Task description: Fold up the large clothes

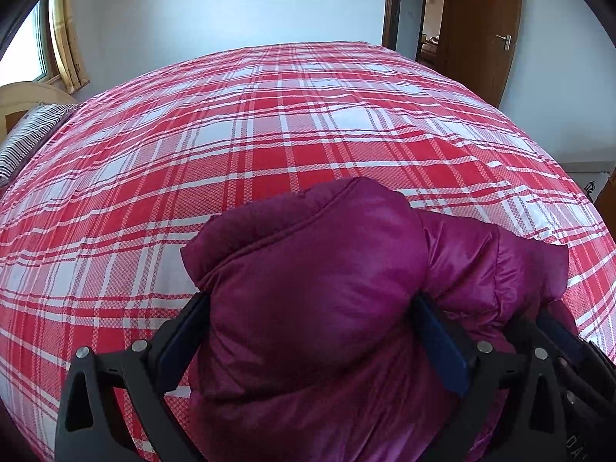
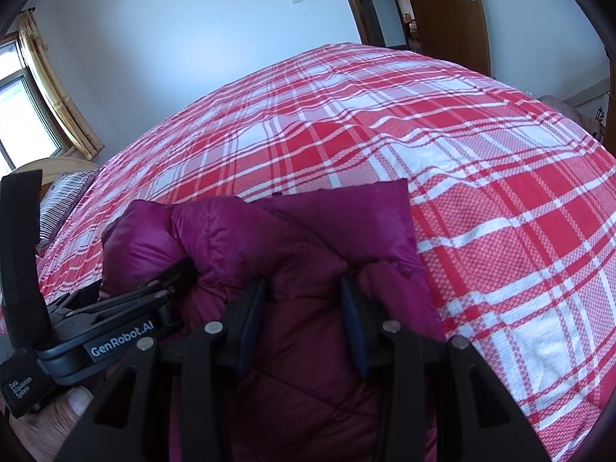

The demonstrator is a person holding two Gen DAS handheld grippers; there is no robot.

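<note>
Left gripper [image 1: 308,308]: jaws wide, clamped on thick puffy bulge of magenta down jacket [image 1: 327,269], pads pressing both sides; pointing steeply down at red plaid bedspread [image 1: 269,134]

Right gripper [image 2: 304,292]: jaws partly closed, pinching narrower fold of jacket, probably at hem; also tilted down

Jacket bunched on near edge of bed; thumb [image 2: 77,400] on left gripper body

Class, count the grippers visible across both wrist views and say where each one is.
2. The left gripper clamps a puffy fold of the purple jacket near the bed's front edge; the right gripper pinches the same jacket just beside it. None seems hidden.
</note>
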